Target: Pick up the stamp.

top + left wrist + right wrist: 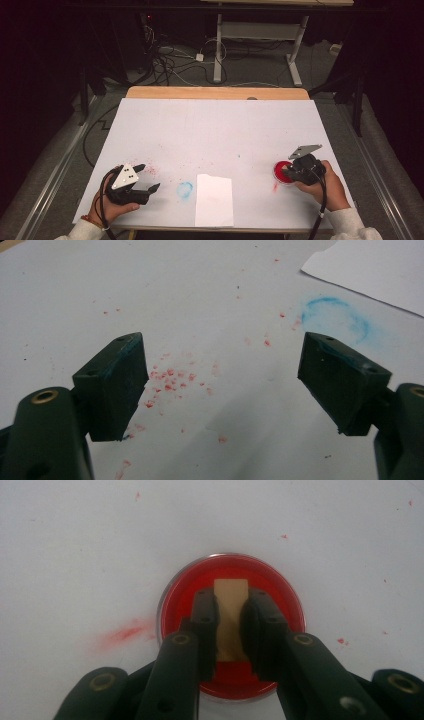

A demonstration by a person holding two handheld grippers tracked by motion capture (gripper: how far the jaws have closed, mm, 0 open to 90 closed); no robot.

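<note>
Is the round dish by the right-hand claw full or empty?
Not empty: red paint covers the floor of the dish, and the right gripper holds a tan block over it.

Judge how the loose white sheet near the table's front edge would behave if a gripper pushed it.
The white sheet looks thin and flat, so it would probably slide or buckle rather than resist. It seems light, likely floppy if lifted by one corner. Lying flush on the table, its edge may be hard to pinch.

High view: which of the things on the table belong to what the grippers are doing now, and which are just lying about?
In the job:
- right gripper, jaws shut on a tan block
- red dish under that block
- white sheet of paper, probably next for the block

Lying about:
- left gripper, open, holding nothing
- blue ring smear
- red specks
- red smear beside the dish
</note>
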